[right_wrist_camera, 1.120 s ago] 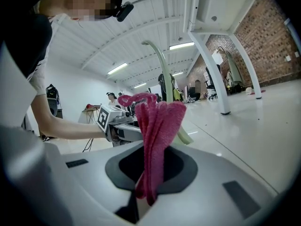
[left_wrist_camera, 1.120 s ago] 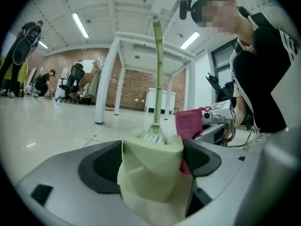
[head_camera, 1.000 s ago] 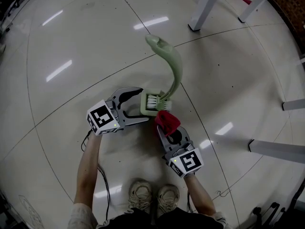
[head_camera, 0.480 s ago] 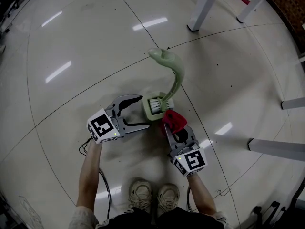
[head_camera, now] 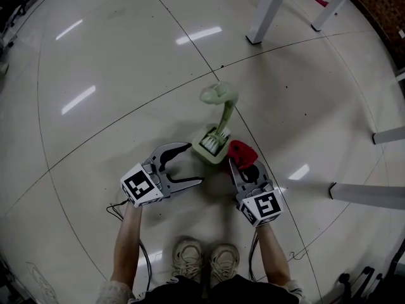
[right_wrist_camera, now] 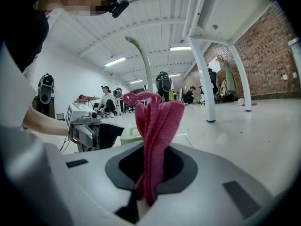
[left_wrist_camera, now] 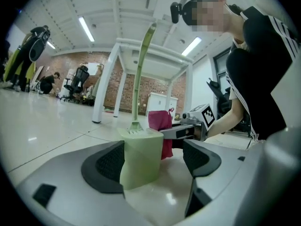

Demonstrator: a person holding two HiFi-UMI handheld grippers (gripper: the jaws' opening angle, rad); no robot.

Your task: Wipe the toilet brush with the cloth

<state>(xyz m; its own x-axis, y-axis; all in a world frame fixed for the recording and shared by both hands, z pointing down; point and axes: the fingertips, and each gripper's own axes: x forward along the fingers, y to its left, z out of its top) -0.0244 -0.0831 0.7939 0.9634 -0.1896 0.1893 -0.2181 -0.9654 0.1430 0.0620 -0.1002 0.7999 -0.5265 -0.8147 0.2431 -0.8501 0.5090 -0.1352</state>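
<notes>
The pale green toilet brush (head_camera: 223,116) stands almost upright in its green holder (head_camera: 211,145) on the floor. My left gripper (head_camera: 195,163) is open just short of the holder, which shows close ahead between the dark pads (left_wrist_camera: 107,166) in the left gripper view, holder (left_wrist_camera: 140,157) and handle (left_wrist_camera: 141,74) together. My right gripper (head_camera: 243,164) is shut on the red cloth (head_camera: 242,151), to the right of the holder and apart from it. In the right gripper view the cloth (right_wrist_camera: 155,135) rises from the shut jaws of the right gripper (right_wrist_camera: 149,173), with the brush handle (right_wrist_camera: 143,62) behind.
White table legs (head_camera: 266,11) stand at the far right, and more white beams (head_camera: 373,198) lie at the right edge. A cable (head_camera: 123,211) trails on the tiled floor by my left arm. The person's shoes (head_camera: 199,258) are just below the grippers.
The left gripper has let go of the holder and pulled back toward the person. The brush now stands more upright. The right gripper with the cloth has moved right, off the brush.
</notes>
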